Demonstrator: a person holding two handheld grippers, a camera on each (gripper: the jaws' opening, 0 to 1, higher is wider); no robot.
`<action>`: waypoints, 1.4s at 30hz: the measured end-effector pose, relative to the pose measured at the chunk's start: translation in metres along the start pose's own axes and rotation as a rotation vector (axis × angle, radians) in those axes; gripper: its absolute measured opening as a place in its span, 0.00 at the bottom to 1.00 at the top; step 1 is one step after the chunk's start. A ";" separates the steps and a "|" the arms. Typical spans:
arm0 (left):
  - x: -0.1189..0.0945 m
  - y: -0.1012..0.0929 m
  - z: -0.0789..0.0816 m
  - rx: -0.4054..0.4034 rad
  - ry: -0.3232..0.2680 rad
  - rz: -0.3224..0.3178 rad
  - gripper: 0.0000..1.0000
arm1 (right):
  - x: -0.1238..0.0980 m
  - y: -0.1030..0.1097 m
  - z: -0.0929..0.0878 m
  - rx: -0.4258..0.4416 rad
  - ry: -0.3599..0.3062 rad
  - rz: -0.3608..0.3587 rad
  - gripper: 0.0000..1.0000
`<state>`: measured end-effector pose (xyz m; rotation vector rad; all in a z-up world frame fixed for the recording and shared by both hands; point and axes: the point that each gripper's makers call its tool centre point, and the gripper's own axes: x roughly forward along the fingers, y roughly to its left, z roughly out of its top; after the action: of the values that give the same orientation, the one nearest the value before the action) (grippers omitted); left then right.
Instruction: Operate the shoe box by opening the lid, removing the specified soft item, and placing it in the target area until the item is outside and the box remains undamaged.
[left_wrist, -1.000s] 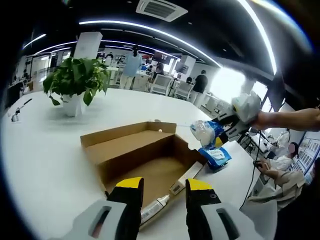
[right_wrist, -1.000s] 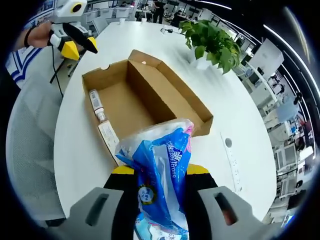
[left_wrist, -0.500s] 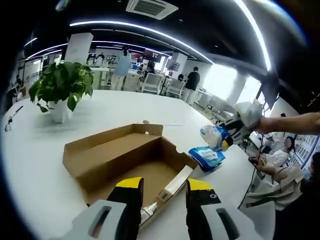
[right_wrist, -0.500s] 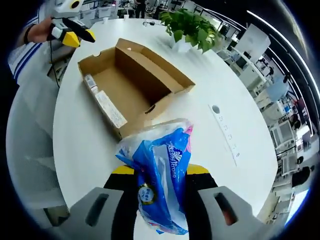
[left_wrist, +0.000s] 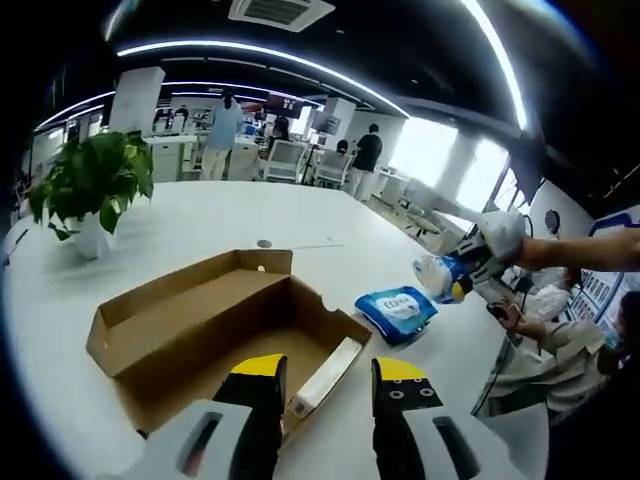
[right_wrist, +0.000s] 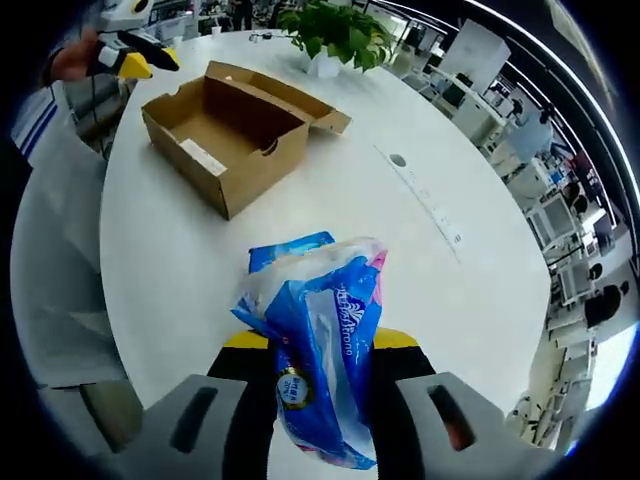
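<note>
The right gripper (right_wrist: 312, 345), jaws clamped on the blue soft pack (right_wrist: 318, 330), has moved away from the open shoe box (right_wrist: 225, 125) at upper left; the left gripper (left_wrist: 322, 375), jaws apart, holds nothing.

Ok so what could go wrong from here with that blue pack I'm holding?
The right claw pinches the blue soft pack by its loose wrapper, so it may slip or tear. Another blue pack lies on the table just below; dropping onto it could make the held pack slide.
</note>
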<state>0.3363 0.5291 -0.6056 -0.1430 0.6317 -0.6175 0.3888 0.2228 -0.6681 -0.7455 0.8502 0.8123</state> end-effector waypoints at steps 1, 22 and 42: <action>0.003 -0.003 0.000 0.003 0.003 -0.004 0.34 | -0.002 -0.001 -0.004 0.004 0.002 -0.003 0.31; 0.039 -0.047 0.001 0.039 0.047 -0.059 0.34 | -0.028 -0.019 -0.111 0.127 0.081 -0.045 0.31; 0.047 -0.054 0.005 0.029 0.048 -0.023 0.34 | -0.014 -0.029 -0.136 0.135 0.093 -0.014 0.31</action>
<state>0.3423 0.4573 -0.6084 -0.1090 0.6684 -0.6532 0.3609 0.0929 -0.7117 -0.6733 0.9724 0.7043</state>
